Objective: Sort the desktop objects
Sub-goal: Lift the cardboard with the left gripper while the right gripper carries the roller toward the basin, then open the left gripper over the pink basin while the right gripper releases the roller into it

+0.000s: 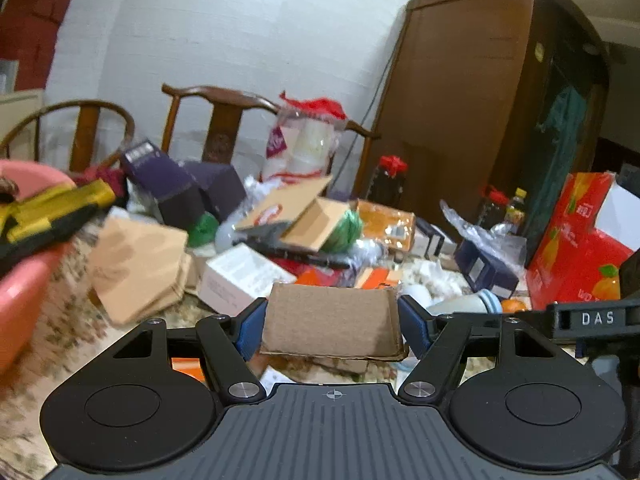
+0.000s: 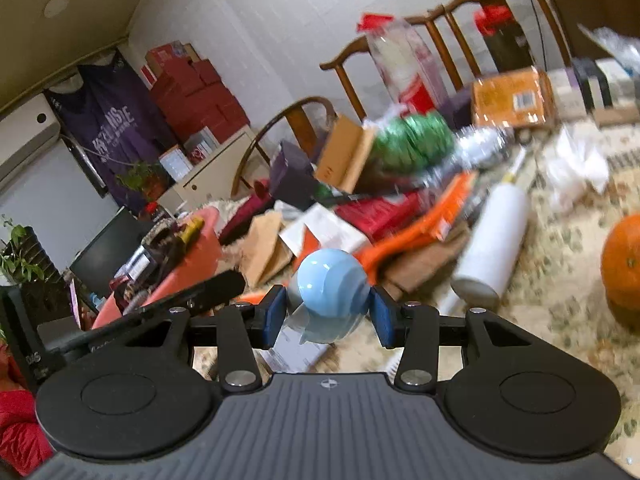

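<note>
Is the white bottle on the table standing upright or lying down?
Lying down: the white bottle rests on its side on the table, its base facing the camera.

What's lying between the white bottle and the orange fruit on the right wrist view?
Only bare patterned tablecloth shows between the white bottle and the orange fruit in the right wrist view, though the frame is motion-blurred.

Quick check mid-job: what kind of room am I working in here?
Most likely a home dining or living room: wooden chairs around a cluttered table, a tall wooden wardrobe, and stacked red boxes against the wall.
</note>
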Action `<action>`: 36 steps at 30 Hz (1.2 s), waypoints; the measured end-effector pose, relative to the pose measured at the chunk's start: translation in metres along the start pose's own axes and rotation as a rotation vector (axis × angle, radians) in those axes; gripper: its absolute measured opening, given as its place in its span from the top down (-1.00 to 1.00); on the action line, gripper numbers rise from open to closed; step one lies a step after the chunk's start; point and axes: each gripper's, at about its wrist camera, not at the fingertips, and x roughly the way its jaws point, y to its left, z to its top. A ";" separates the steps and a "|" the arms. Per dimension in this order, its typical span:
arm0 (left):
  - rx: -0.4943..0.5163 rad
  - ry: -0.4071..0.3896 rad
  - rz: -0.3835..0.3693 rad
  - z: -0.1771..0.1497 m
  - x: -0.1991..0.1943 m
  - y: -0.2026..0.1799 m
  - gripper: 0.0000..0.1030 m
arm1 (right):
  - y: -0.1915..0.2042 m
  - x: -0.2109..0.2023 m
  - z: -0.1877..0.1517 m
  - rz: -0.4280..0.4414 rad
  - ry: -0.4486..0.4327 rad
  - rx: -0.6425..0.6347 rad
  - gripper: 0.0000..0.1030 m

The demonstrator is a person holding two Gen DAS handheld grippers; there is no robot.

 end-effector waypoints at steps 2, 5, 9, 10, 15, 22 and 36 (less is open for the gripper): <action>-0.014 -0.007 0.001 0.009 -0.010 0.003 -0.38 | 0.013 -0.001 0.008 0.003 -0.007 -0.016 0.02; -0.005 -0.025 0.038 0.027 -0.030 0.010 -0.38 | 0.035 0.002 0.023 0.011 -0.015 -0.045 0.02; 0.030 -0.053 0.138 0.060 -0.062 0.028 -0.38 | 0.081 0.011 0.044 0.040 -0.030 -0.106 0.02; 0.030 -0.064 0.167 0.069 -0.072 0.035 -0.38 | 0.095 0.015 0.049 0.055 -0.033 -0.123 0.02; 0.023 -0.120 0.310 0.107 -0.115 0.075 -0.39 | 0.166 0.049 0.072 0.154 -0.038 -0.169 0.02; -0.062 -0.108 0.510 0.132 -0.138 0.162 -0.40 | 0.252 0.137 0.070 0.259 0.042 -0.211 0.02; -0.222 0.079 0.765 0.102 -0.117 0.300 -0.75 | 0.313 0.264 0.014 0.221 0.122 -0.290 -0.31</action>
